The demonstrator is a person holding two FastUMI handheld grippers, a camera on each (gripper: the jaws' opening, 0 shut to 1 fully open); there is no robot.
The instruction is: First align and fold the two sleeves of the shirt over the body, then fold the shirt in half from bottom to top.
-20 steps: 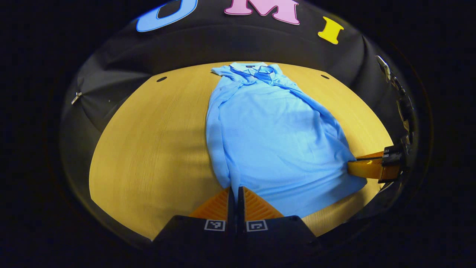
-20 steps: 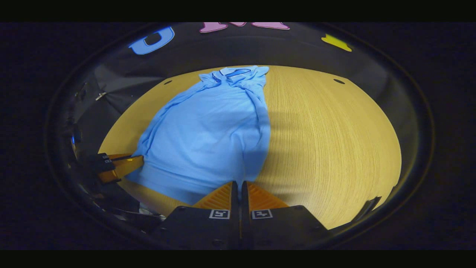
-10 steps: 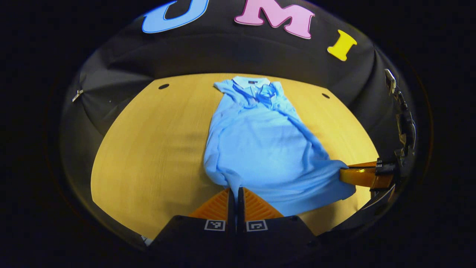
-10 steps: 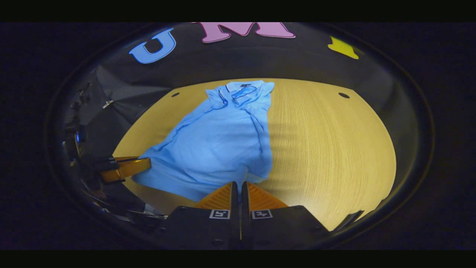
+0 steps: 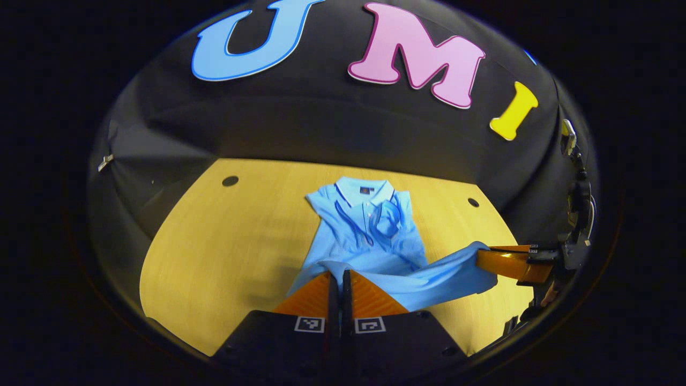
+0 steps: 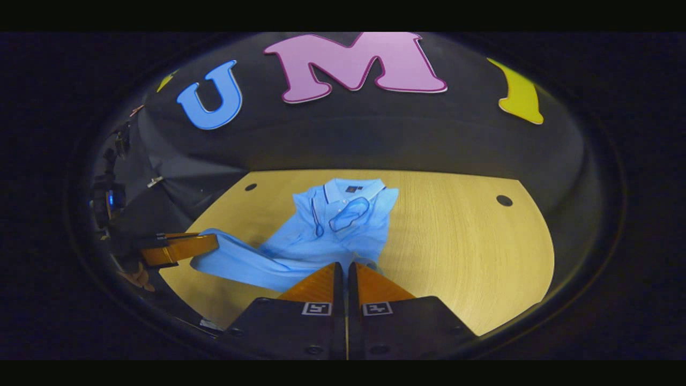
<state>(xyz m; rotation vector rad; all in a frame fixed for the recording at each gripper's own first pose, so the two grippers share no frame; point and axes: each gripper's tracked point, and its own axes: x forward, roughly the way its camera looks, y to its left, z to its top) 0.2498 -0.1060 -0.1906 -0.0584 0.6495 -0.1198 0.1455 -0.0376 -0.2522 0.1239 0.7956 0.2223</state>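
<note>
Left gripper view first: my left tool (image 5: 340, 279) has its two fingers pressed together on the near hem of the blue shirt (image 5: 370, 228), pinching the cloth at one bottom corner. Compared with a second ago, the hem has come up off the table (image 5: 214, 257) and travelled toward the collar (image 5: 364, 188); the long flat body I saw then is now bunched short, with only the chest and collar end lying on the wood. The hem hangs as a lifted band running from my left tool across to the right tool (image 5: 485, 261), which shows out at the far side of the shirt, with its fingers closed on the other bottom corner. Both sleeves lie folded in over the chest, below the collar. A dark round hole (image 5: 230, 180) in the table sits off to one side of the collar.

Right gripper view: my right tool (image 6: 346, 276) is likewise clamped on the hem of the shirt (image 6: 343, 225), fingers close together with cloth between them. From here I get what the other view lacks: the left tool (image 6: 206, 242) from outside, gripping its corner, and part of the hand (image 6: 136, 279) holding it. The collar (image 6: 351, 188) lies flat on the table (image 6: 471, 252), farther from me than the lifted hem.
</note>
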